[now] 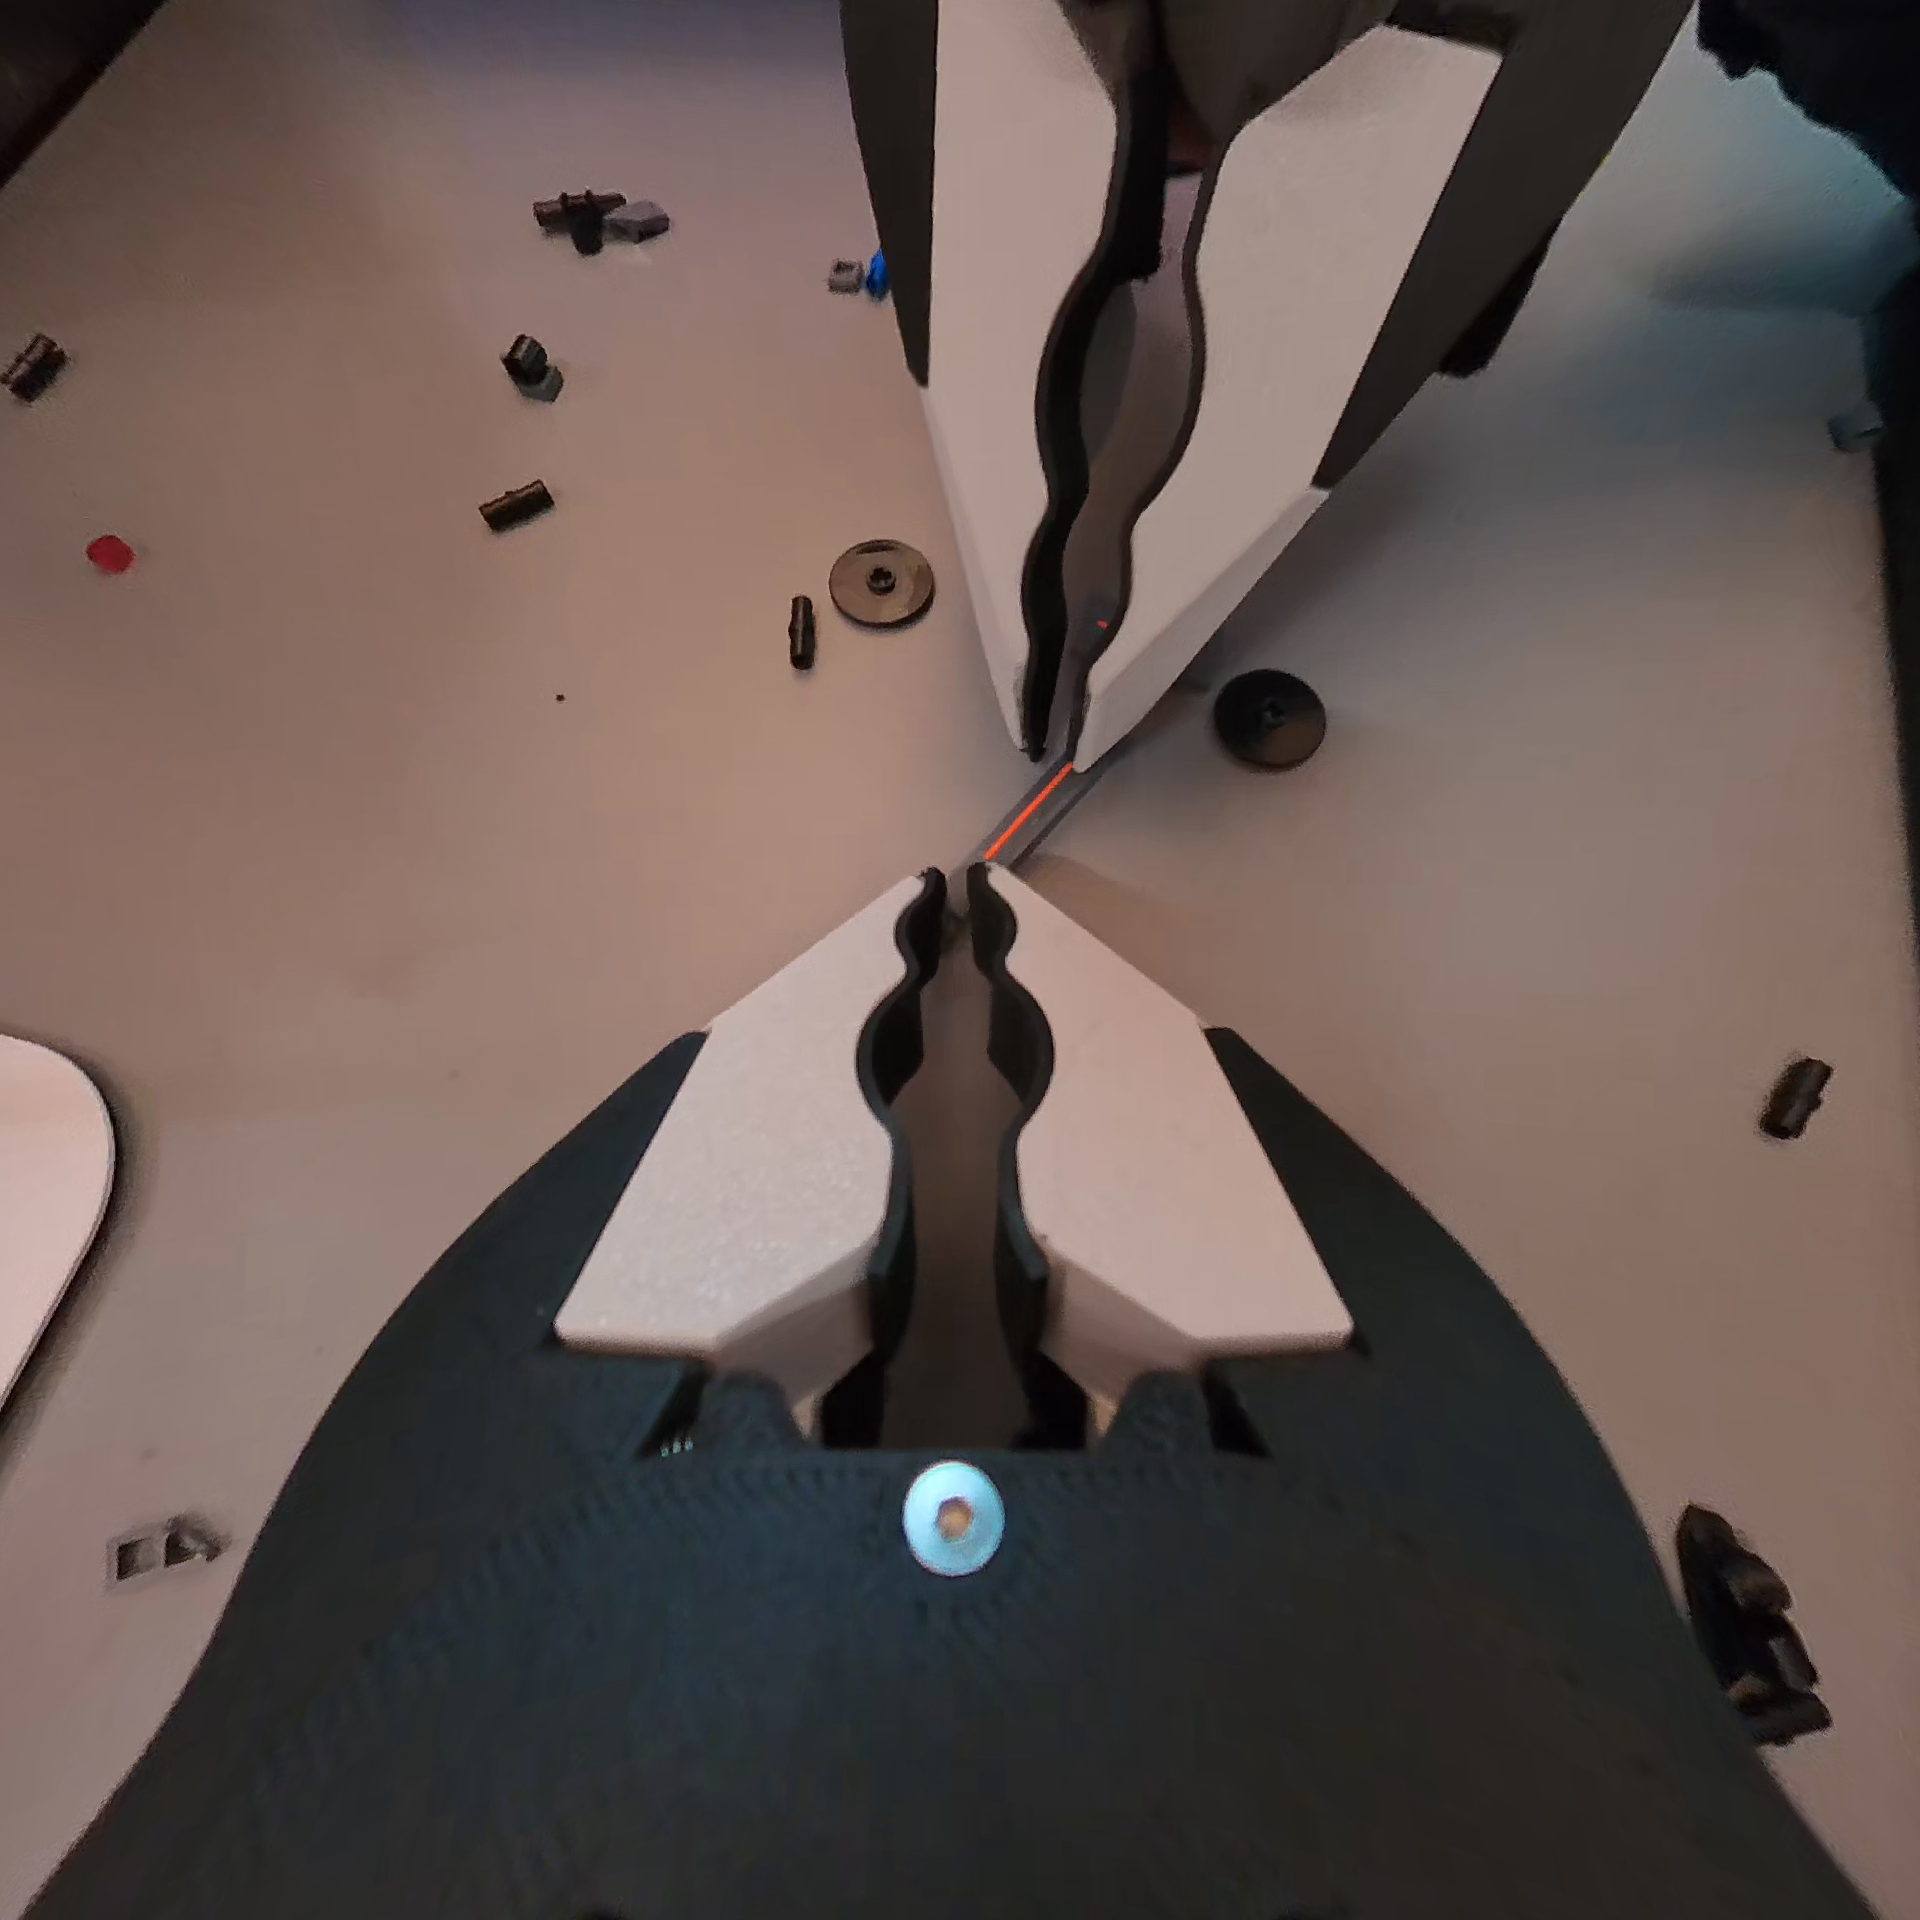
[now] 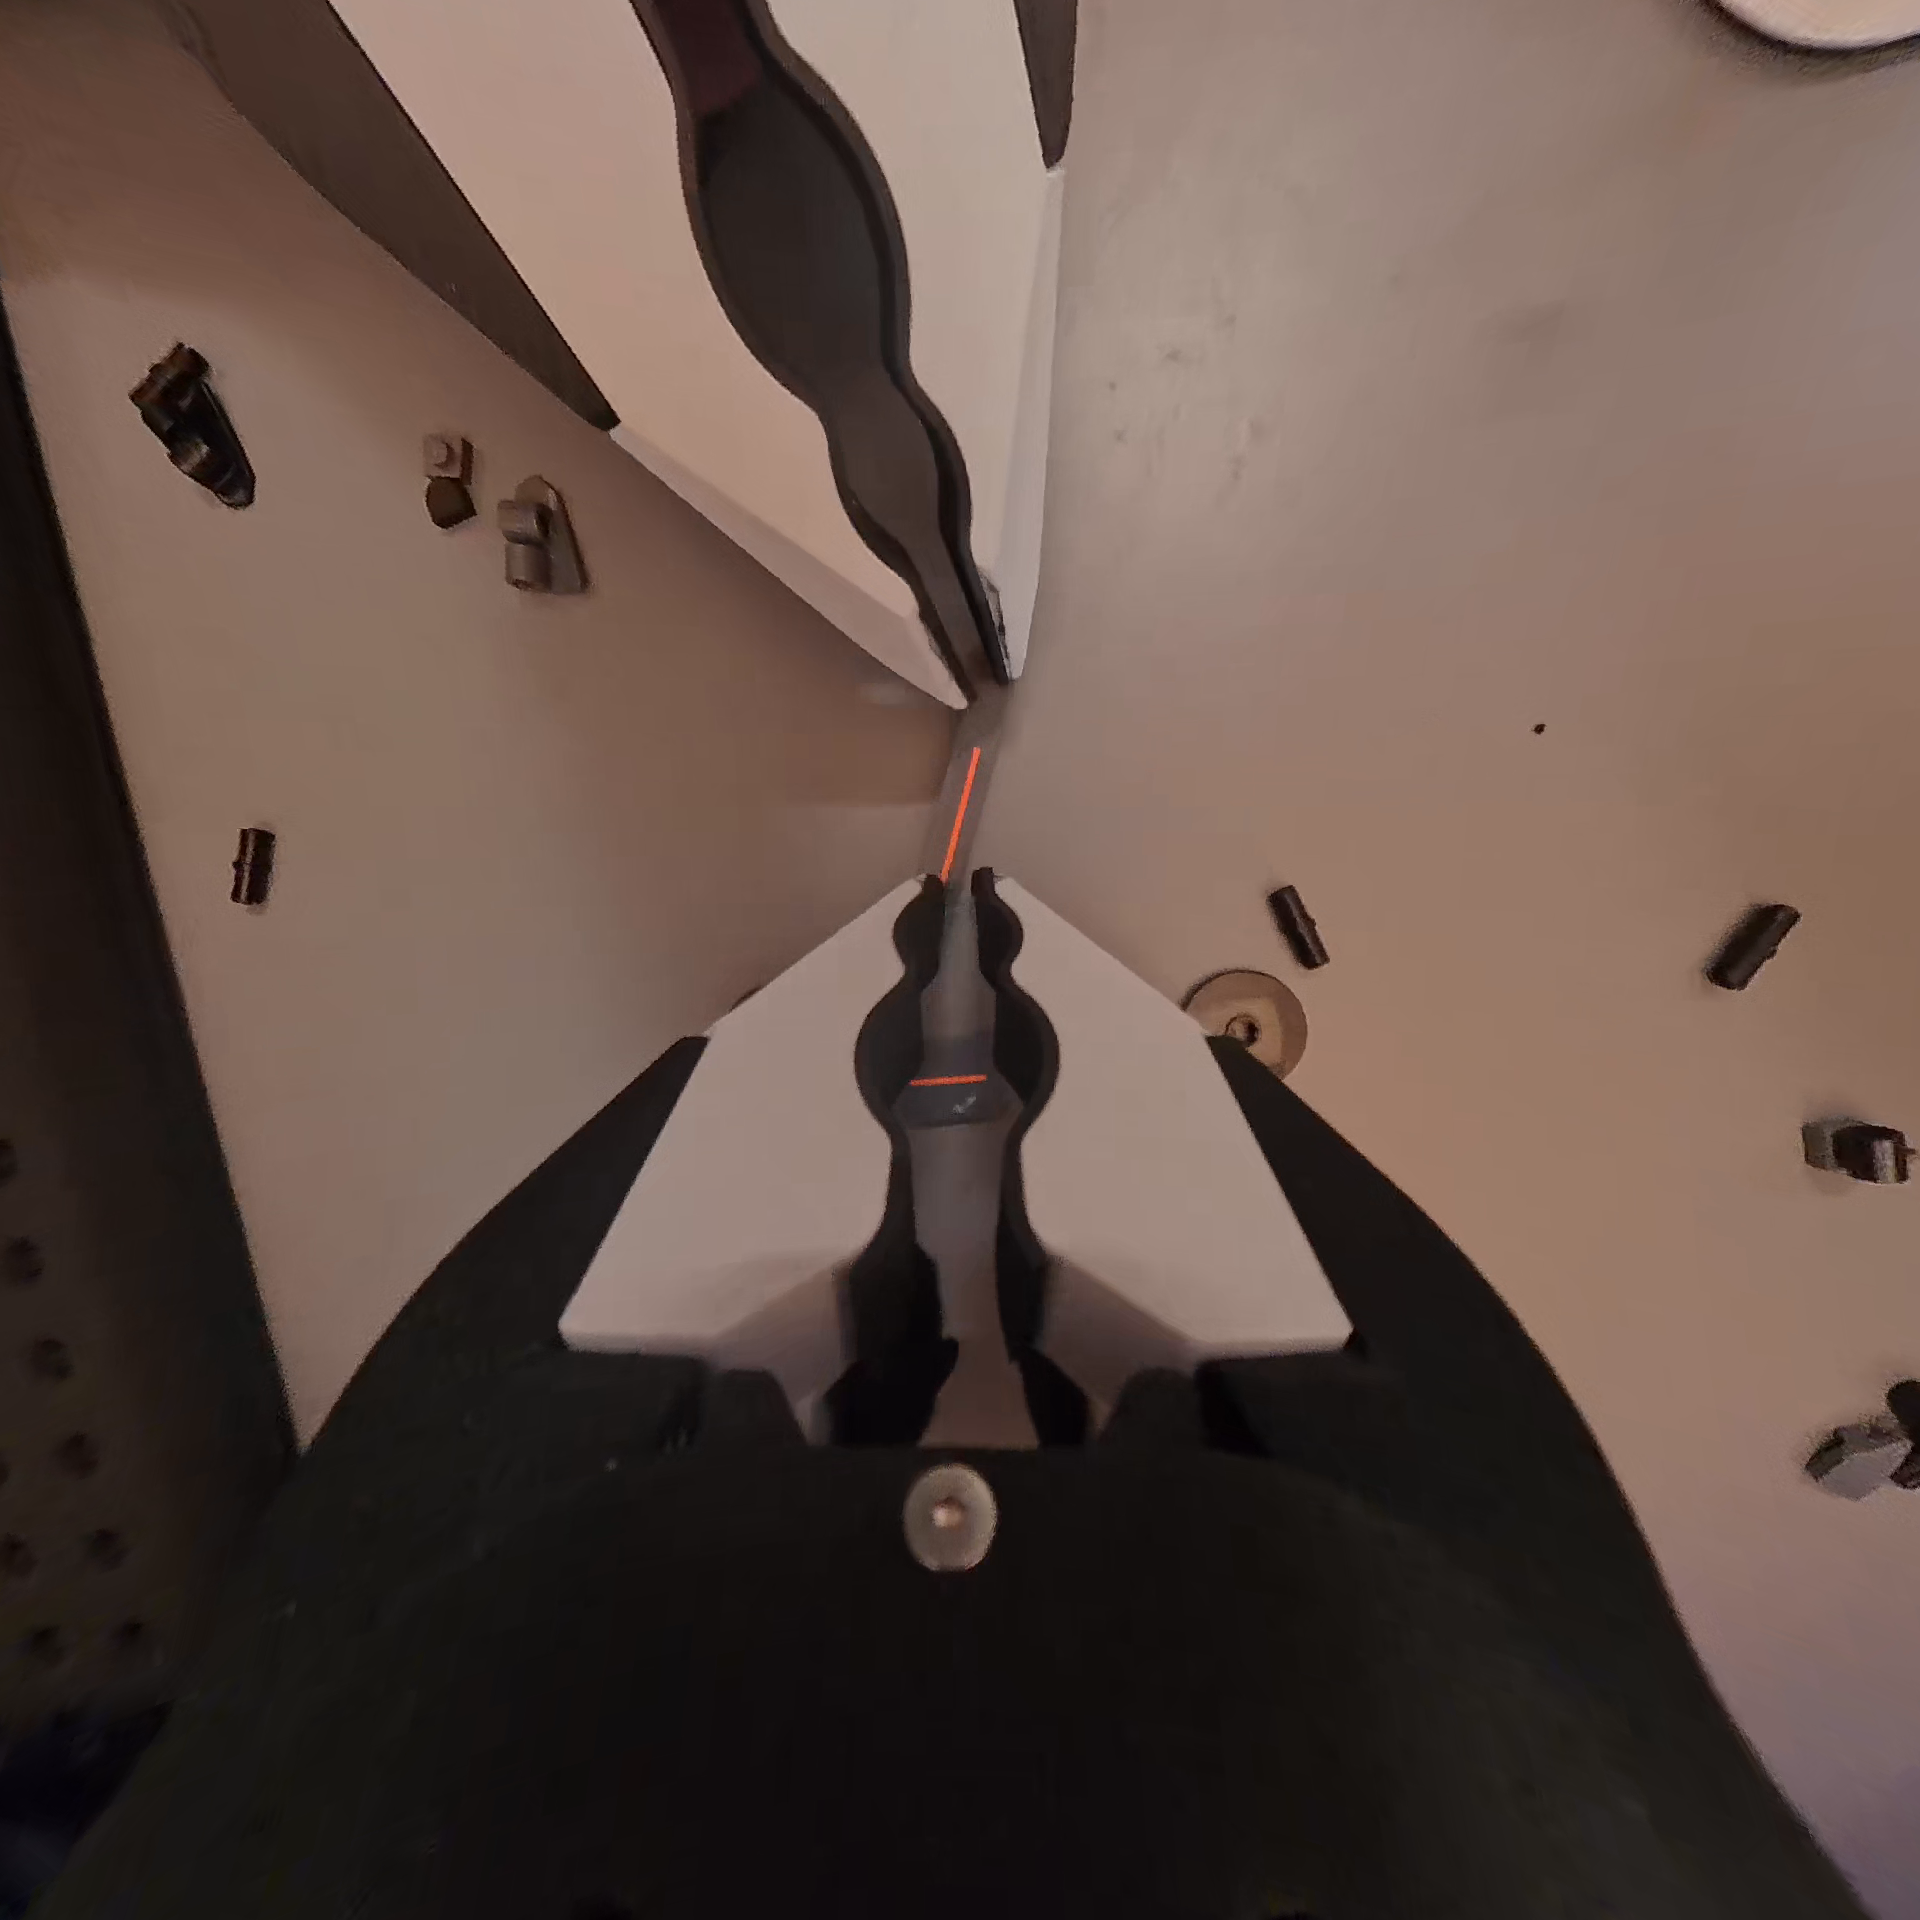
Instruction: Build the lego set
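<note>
Two grippers (fingers pinched) sharing strip (image 1: pixel 1029 816)

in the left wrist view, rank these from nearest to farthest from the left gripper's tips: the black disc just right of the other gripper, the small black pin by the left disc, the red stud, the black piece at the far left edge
1. Black disc, up and right of the left gripper.
2. Small black pin, up and left.
3. Red stud, far left.
4. Black piece, at the left edge, farthest.

Strip (image 1: pixel 1029 821) between 2 facing gripper tips, loose pieces (image 1: pixel 514 506) (2 discs (image 1: pixel 881 582) included) scattered around on table (image 1: pixel 1455 935).
</note>
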Action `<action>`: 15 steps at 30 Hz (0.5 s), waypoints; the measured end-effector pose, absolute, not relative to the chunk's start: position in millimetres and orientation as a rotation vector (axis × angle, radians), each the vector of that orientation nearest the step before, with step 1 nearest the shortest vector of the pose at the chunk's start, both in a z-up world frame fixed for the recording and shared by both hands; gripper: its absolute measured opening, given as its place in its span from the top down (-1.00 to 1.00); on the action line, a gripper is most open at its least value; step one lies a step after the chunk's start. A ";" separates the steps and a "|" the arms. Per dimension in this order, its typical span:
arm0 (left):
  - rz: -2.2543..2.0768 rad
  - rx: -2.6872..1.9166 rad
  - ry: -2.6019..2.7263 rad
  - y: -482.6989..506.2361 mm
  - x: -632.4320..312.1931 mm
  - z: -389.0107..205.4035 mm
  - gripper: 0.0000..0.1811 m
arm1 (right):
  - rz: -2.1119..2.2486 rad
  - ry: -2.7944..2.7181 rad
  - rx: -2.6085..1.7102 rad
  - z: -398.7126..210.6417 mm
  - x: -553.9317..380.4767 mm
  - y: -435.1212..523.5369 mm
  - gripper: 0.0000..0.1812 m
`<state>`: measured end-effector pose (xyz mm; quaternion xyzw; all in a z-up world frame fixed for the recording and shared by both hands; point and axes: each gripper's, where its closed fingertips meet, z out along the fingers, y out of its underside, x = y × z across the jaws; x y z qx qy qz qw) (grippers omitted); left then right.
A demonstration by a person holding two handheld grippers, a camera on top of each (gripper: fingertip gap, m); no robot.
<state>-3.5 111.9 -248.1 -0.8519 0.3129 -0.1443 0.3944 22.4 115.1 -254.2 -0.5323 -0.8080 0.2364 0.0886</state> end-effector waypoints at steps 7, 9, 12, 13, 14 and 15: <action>-0.337 -2.189 0.828 109.4 -3.8 -252.4 1.00 | 0.717 -2.350 -1.580 -244.3 21.2 123.6 0.98; -0.354 -2.210 0.826 105.8 -6.1 -252.4 1.00 | 0.762 -2.298 -1.591 -233.5 22.1 130.5 0.97; -0.306 -2.242 0.844 101.9 -13.6 -252.8 1.00 | 0.802 -2.305 -1.564 -229.2 22.7 125.3 0.97; -0.304 -2.250 0.842 101.0 -15.3 -252.6 1.00 | 0.816 -2.332 -1.532 -229.6 21.4 117.4 0.96; -0.298 -2.256 0.830 101.3 -18.1 -252.3 1.00 | 0.829 -2.369 -1.480 -230.3 19.6 106.9 0.96; -0.290 -2.263 0.812 102.1 -21.8 -252.4 1.00 | 0.843 -2.407 -1.420 -230.8 17.5 94.8 0.97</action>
